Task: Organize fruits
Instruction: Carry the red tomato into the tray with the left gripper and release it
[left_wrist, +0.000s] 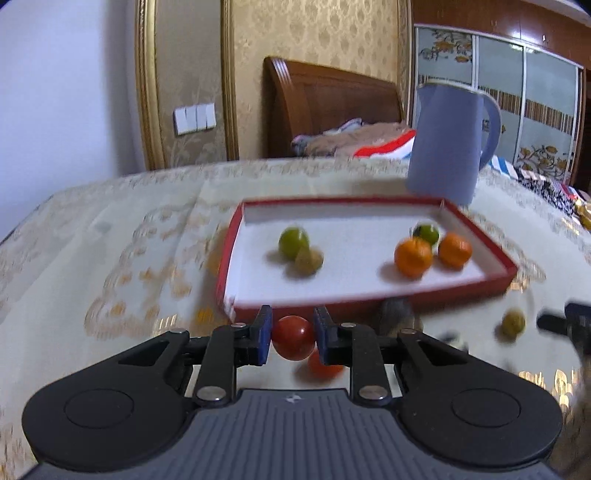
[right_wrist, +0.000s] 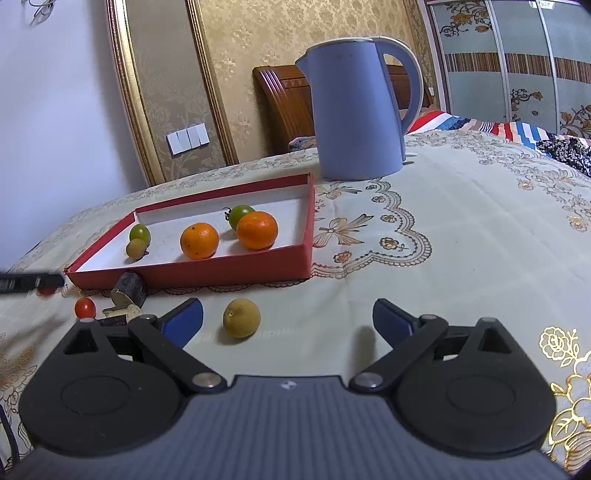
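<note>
We found no readable text, label, brand name or number on anything in either view

Two oranges (right_wrist: 199, 240) (right_wrist: 257, 230), two green tomatoes (right_wrist: 139, 233) (right_wrist: 241, 215), two red tomatoes (left_wrist: 293, 337) (right_wrist: 85, 308), two longans (right_wrist: 136, 248) (right_wrist: 241, 318), one red tray (right_wrist: 229, 270), one blue kettle (right_wrist: 356, 110), and one dark wood chunk (right_wrist: 129, 288).

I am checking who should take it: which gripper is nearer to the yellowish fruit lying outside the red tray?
Right. The right gripper stands open just beside the yellowish fruit. The left gripper is farther away, shut on a red tomato.
</note>
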